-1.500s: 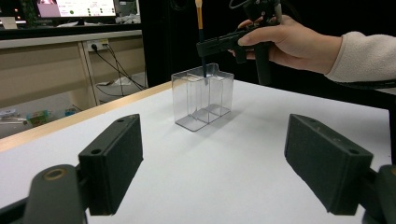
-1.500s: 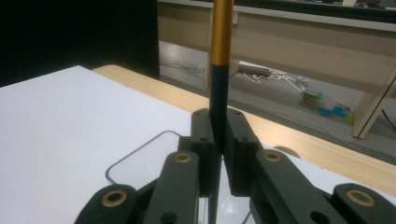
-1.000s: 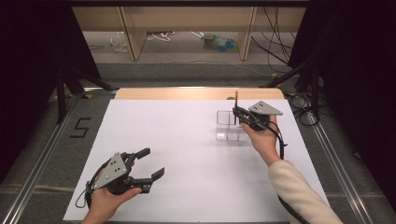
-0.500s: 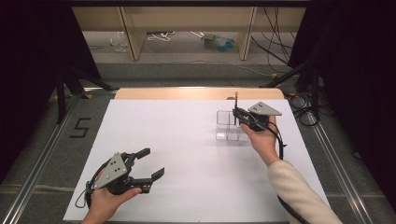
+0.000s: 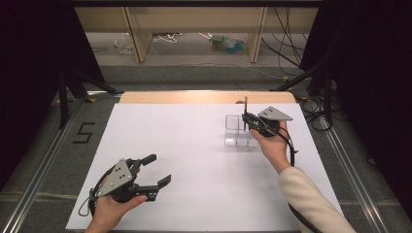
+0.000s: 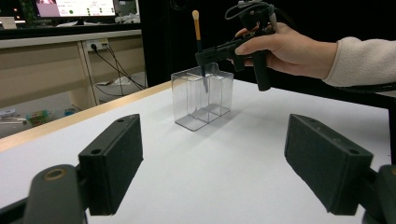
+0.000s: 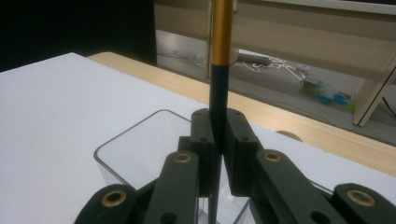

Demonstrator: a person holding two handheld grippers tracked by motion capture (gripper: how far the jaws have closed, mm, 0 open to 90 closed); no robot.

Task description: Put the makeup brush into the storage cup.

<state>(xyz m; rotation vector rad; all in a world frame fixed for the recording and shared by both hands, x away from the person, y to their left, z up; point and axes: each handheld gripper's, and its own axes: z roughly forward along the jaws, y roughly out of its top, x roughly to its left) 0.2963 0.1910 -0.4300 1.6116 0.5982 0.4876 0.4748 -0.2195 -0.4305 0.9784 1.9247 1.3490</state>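
White tabletop point(image 5: 194, 145), brush over the far-right organiser.
My right gripper point(image 5: 248, 119) pinches a slim black-and-gold makeup brush point(image 6: 200, 46) upright, tip inside the clear plastic divided box point(image 6: 201, 95); my left gripper point(image 5: 158, 171) rests spread, near left. Releasing off-centre could catch a divider and tip the brush out.

Black curtains point(image 5: 29, 73) flank a wooden shelf point(image 5: 194, 19) (cables beneath), grey floor point(image 5: 48, 145) marked with a "5" point(image 5: 83, 132).
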